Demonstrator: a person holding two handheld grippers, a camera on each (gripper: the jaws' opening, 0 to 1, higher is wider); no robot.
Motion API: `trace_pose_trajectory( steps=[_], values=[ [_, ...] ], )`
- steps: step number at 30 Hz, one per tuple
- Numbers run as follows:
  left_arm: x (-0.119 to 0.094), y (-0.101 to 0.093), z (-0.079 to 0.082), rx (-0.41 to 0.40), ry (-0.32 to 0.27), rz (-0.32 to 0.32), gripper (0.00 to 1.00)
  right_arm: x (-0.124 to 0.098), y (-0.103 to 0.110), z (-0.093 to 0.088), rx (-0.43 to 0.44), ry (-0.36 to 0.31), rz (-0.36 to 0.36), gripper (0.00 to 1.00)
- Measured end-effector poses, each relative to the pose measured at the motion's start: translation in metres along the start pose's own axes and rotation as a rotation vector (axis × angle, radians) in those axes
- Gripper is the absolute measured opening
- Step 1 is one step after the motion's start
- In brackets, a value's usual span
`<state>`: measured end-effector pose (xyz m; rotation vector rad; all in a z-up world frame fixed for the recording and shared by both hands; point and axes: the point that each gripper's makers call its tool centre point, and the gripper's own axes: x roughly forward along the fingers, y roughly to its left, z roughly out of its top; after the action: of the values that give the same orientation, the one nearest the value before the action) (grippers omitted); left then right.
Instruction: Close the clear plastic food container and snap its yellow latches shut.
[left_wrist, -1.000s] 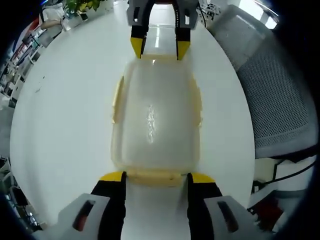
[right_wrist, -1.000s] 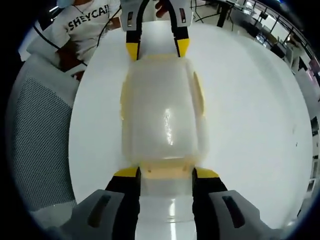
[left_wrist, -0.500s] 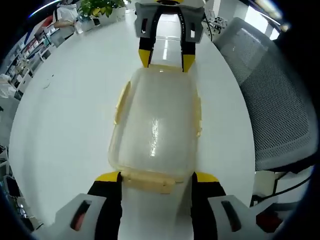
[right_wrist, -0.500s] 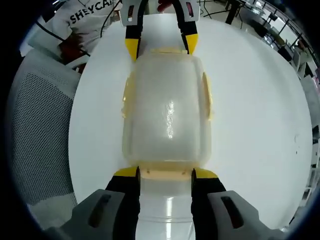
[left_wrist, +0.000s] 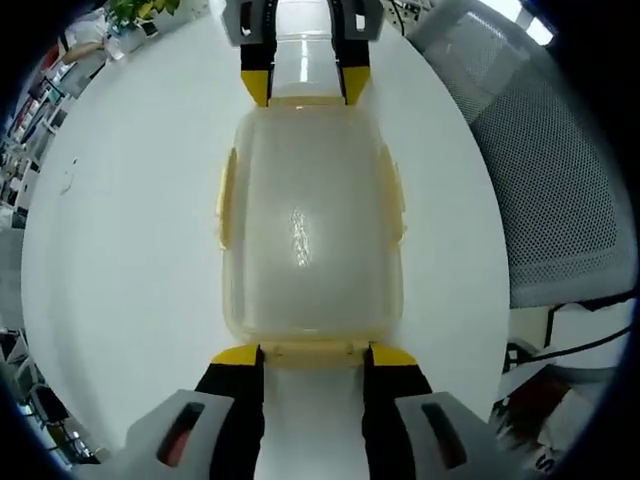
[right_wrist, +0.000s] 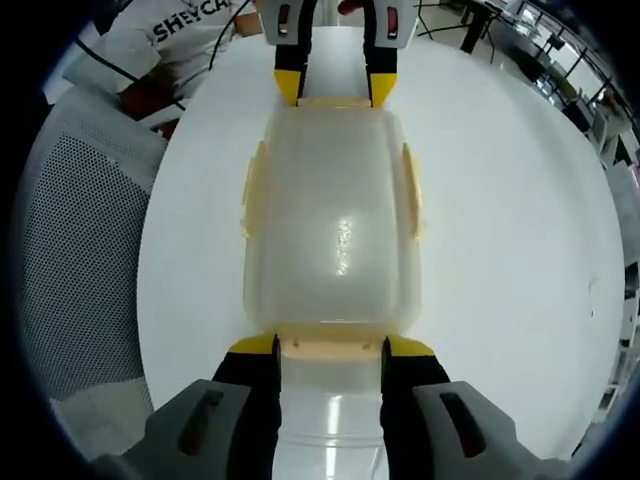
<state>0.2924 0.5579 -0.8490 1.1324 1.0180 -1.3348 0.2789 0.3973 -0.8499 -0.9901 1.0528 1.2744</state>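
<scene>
The clear plastic container (left_wrist: 310, 230) lies lengthwise on the white table with its lid on. Pale yellow latches show on both long sides (left_wrist: 226, 200) and at the ends. My left gripper (left_wrist: 312, 355) is open at the near end, and its yellow tips flank the end latch (left_wrist: 312, 350). My right gripper (left_wrist: 305, 85) stands at the far end in this view. In the right gripper view the same container (right_wrist: 335, 220) lies ahead. My right gripper (right_wrist: 332, 347) is open, with its tips on either side of that end's latch (right_wrist: 332, 347). The left gripper (right_wrist: 335, 88) is at the far end.
The round white table (left_wrist: 120, 260) has bare surface around the container. A grey mesh chair (left_wrist: 540, 180) stands at one edge of it, seen again as the chair (right_wrist: 80, 260). A person in a white printed shirt (right_wrist: 185, 30) is behind the far edge.
My left gripper's jaws have narrowed from a wider spread to the width of the end latch. The right gripper's jaws keep their spread. Both grippers stay at the container's ends; only the views shifted.
</scene>
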Motion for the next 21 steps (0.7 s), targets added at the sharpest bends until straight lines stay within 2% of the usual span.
trace_pose_trajectory(
  steps=[13, 21],
  values=[
    [-0.010, -0.008, -0.001, -0.078, -0.120, -0.010, 0.32, -0.009, 0.003, 0.004, -0.035, -0.086, 0.030, 0.34],
    [-0.021, -0.008, 0.000, -0.068, -0.135, -0.011, 0.32, -0.019, 0.006, 0.009, -0.015, -0.118, 0.046, 0.34]
  ],
)
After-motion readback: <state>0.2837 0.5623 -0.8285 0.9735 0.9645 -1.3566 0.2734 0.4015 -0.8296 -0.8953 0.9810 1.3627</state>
